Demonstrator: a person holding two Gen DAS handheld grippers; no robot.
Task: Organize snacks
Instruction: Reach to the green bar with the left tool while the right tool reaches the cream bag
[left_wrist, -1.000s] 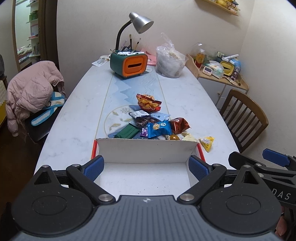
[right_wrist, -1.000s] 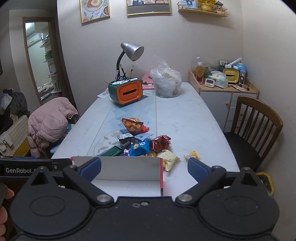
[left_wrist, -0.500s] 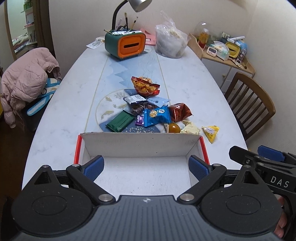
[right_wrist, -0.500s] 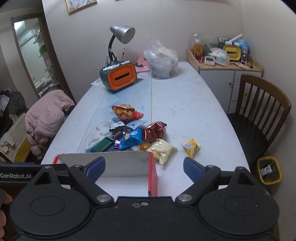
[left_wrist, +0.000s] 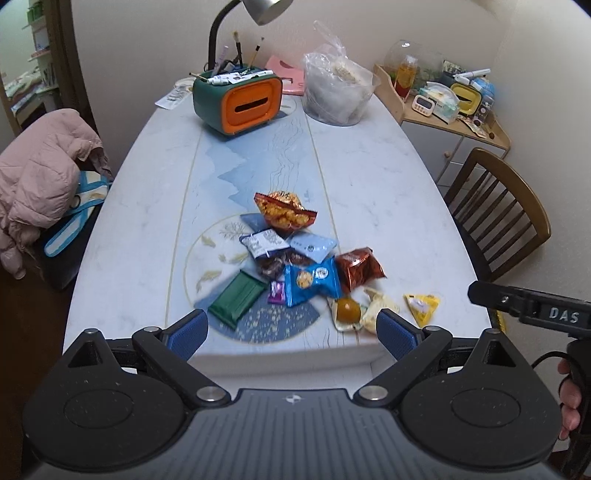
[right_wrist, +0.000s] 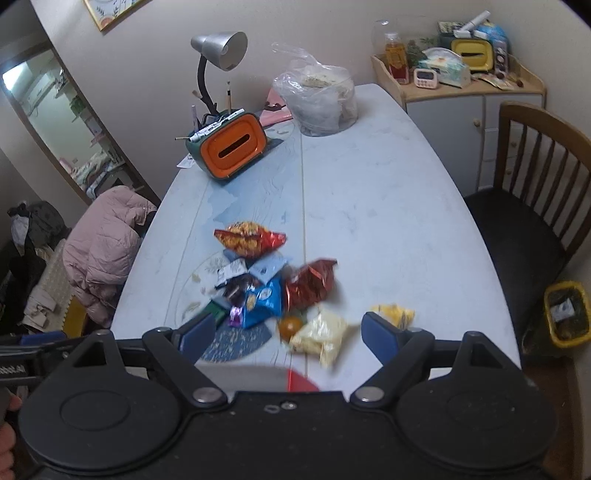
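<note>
Change since a second ago: both claws are sliding forward over the white box (right_wrist: 258, 374), whose far wall and red edge are now dropping under the cameras; the snack pile (left_wrist: 295, 266) is looming nearer.
Left claw (left_wrist: 291, 332): standing wide open, nothing between its pads, aiming down at the worktop (left_wrist: 369, 177).
Right claw (right_wrist: 286, 332): jaws are closing slowly though remaining wide apart, pads pressing on nothing.
Key relation: in the right wrist view the pale yellow packet (right_wrist: 323, 338) is lying just ahead at 12 o'clock, between the open fingers, long axis running from 11 to 5 o'clock; the right claw is judged nearer to it.
Neighbours: a round orange sweet (right_wrist: 290, 325) is touching it at 10 o'clock; a small yellow pouch (right_wrist: 393, 314) is sitting apart at 2 o'clock.
Pile: the blue cookie packet (left_wrist: 312, 280), red foil bag (left_wrist: 358, 267), green bar (left_wrist: 238, 297) and orange chip bag (left_wrist: 284, 214) are overlapping at 12 o'clock.
Look: crinkly, soft, light wrappers.
</note>
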